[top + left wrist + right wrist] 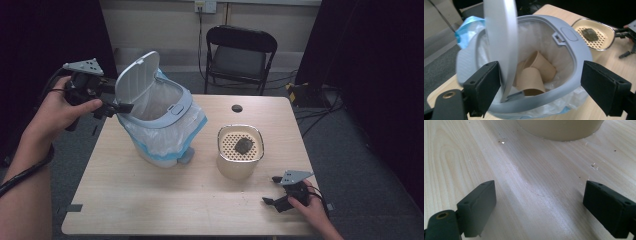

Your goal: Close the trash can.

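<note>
At the left of the worktop (150, 200) we have the left gripper (116, 107) at the raised lid (136, 77) of the small grey bin (161, 122). Its fingers (482, 86) are spread wide, and in the left gripper view the lid's edge passes between them, close against the left one; we cannot tell whether it touches. Nothing is clamped.

The bin stands upright toward the back left of the worktop, lined with a white bag (165, 137) whose blue hem spills over the rim. Inside we see 2 brown paper cups (535, 73) lying on their sides, so the bin is already in use and the mouth is open.

The step in hand, as we read it, is managing that lid. To do it well we should keep the contact on the lid's free edge, push along the hinge's arc instead of straight down, and move slowly: the bin looks light and could slide or tip. We must also keep the fingers off the bag.

Further right sits the cream strainer container (240, 152) with a dark lump (243, 145) on its perforated insert. At the near right edge the right gripper (273, 190) rests low over bare wood, fingers (477, 207) parted and empty, just beside that container, free to steady the bin if needed.
</note>
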